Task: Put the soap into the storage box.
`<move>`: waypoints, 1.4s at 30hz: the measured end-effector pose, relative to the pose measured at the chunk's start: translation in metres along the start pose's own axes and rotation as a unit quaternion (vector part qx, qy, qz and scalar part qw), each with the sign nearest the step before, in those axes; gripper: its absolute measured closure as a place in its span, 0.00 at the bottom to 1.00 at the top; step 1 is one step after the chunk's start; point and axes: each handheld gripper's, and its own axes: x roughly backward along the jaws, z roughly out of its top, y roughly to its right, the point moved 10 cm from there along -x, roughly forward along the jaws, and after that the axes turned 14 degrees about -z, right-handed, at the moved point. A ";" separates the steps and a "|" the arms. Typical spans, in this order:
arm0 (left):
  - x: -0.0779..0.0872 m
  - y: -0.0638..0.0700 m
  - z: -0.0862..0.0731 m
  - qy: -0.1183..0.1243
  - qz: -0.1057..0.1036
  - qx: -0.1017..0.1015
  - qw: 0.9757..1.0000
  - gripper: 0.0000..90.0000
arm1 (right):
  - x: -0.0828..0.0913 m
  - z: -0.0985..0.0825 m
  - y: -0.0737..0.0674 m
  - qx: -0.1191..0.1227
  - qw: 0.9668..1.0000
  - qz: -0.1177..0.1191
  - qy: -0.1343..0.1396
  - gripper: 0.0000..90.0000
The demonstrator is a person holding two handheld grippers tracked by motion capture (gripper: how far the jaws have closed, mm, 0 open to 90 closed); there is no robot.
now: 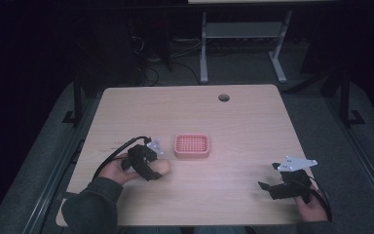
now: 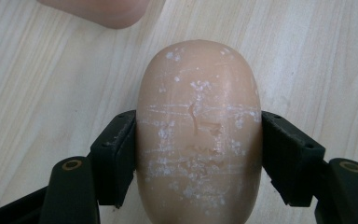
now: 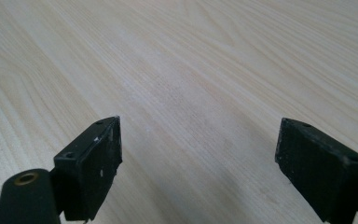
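A tan oval soap bar (image 2: 198,135) with white scuffs lies lengthwise between the jaws of my left gripper (image 2: 198,156), which press on both its sides. In the high view the soap bar (image 1: 162,167) rests low on the table's front left, with the left gripper (image 1: 156,171) shut on it. A pink slotted tray (image 1: 192,145) sits just to the right and beyond it, apart from the soap. My right gripper (image 1: 269,176) is near the front right edge, open, with bare wood between its jaws (image 3: 198,158).
The wooden table (image 1: 238,122) has a round cable hole (image 1: 223,97) at the back. A pink rounded edge (image 2: 98,9) shows at the top of the left gripper view. Desk legs and cables stand on the dark floor beyond.
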 end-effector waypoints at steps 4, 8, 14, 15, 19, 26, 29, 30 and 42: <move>0.001 -0.002 0.006 0.003 -0.004 -0.003 1.000 0.36 | 0.000 0.000 0.000 -0.001 1.000 0.000 0.002 0.16; 0.001 -0.003 0.010 -0.001 -0.005 -0.005 1.000 0.36 | 0.001 0.000 0.001 0.000 1.000 0.000 0.003 0.16; 0.001 -0.007 0.019 -0.005 -0.009 -0.009 1.000 0.36 | 0.001 0.001 0.000 0.000 1.000 0.001 0.004 0.16; 0.001 -0.008 0.020 -0.007 -0.009 -0.009 1.000 0.36 | 0.002 0.001 0.000 -0.001 1.000 0.001 0.004 0.16; 0.002 -0.010 0.029 -0.007 -0.012 -0.015 1.000 0.36 | 0.002 0.001 0.000 -0.002 1.000 0.001 0.006 0.16; 0.000 -0.015 0.046 -0.007 -0.017 -0.022 1.000 0.36 | 0.002 0.001 0.001 -0.003 1.000 0.002 0.007 0.16; -0.001 -0.016 0.048 -0.008 -0.016 -0.024 1.000 0.36 | 0.002 0.001 0.001 -0.001 1.000 0.003 0.008 0.16; -0.001 -0.017 0.049 -0.009 -0.017 -0.024 1.000 0.36 | 0.002 0.001 0.001 -0.001 1.000 0.003 0.008 0.16; -0.003 -0.025 0.059 -0.011 -0.018 -0.027 0.999 0.36 | 0.003 0.001 0.002 -0.005 1.000 0.002 0.008 0.16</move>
